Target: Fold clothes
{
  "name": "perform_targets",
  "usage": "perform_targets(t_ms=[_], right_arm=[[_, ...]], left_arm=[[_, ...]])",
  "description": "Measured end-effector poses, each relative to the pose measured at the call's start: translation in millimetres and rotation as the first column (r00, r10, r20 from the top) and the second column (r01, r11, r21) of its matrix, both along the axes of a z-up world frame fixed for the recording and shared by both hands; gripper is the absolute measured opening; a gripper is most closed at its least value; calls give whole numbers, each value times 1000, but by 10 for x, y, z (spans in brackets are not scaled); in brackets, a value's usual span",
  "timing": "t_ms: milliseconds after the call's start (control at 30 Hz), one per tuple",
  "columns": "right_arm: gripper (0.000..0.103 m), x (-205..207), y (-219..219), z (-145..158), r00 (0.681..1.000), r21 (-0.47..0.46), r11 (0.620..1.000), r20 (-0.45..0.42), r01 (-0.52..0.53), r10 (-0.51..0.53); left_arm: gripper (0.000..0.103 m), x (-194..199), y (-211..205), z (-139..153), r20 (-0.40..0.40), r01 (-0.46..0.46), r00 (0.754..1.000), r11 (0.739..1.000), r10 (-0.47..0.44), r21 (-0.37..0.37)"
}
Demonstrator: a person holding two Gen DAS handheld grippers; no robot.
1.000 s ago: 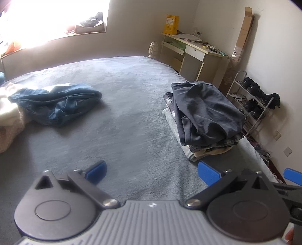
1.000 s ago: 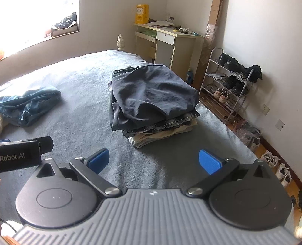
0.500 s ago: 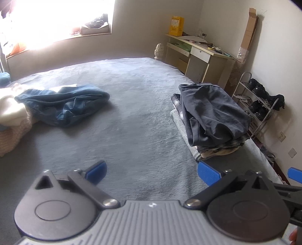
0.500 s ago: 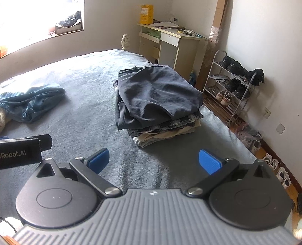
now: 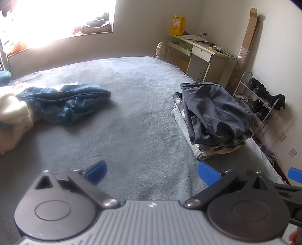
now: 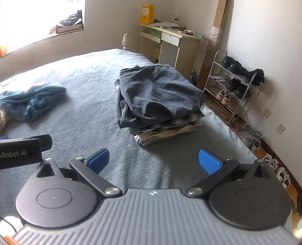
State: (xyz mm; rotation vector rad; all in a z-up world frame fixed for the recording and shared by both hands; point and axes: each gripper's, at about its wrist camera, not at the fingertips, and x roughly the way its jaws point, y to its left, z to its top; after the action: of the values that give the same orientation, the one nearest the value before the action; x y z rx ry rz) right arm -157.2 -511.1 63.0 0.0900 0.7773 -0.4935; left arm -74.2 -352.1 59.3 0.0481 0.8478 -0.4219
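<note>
- Since the frame a second earlier, both grippers had drawn back from the bed's far side: the stack of folded clothes (image 6: 160,105) sat further off and higher in the right wrist view, and more of the grey bed (image 5: 135,113) showed in the left.
- The left gripper (image 5: 152,172) hung above the bed cover, its jaws wide apart with nothing between the blue pads (image 5: 207,173).
- The right gripper (image 6: 153,160) likewise stood with jaws spread wide and empty, pointing at the stack.
- In the left wrist view a blue tip of the right gripper showed at the right edge, just beside the left gripper.
- The stack lay near the bed's right edge, a dark navy garment (image 5: 213,111) on top, a plaid piece and a beige one beneath it.
- The dark garment was rumpled and overhung the layers below on the near left side.
- Crumpled blue jeans (image 5: 64,101) lay unfolded on the left part of the bed, well apart from the stack.
- A white and pinkish heap of cloth (image 5: 11,116) touched the jeans at the far left.
- Beyond the bed stood a desk (image 6: 169,43) carrying a yellow box (image 6: 147,11), and beside it a wire shoe rack (image 6: 234,88) against the wall.
</note>
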Motion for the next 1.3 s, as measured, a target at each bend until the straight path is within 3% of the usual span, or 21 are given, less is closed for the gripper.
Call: perform_targets(t_ms=[1300], right_arm=[[102, -37, -19, -82, 999, -3, 999, -15, 34, -35]], left_arm=[[103, -22, 14, -54, 3, -4, 1000, 1000, 4, 30]])
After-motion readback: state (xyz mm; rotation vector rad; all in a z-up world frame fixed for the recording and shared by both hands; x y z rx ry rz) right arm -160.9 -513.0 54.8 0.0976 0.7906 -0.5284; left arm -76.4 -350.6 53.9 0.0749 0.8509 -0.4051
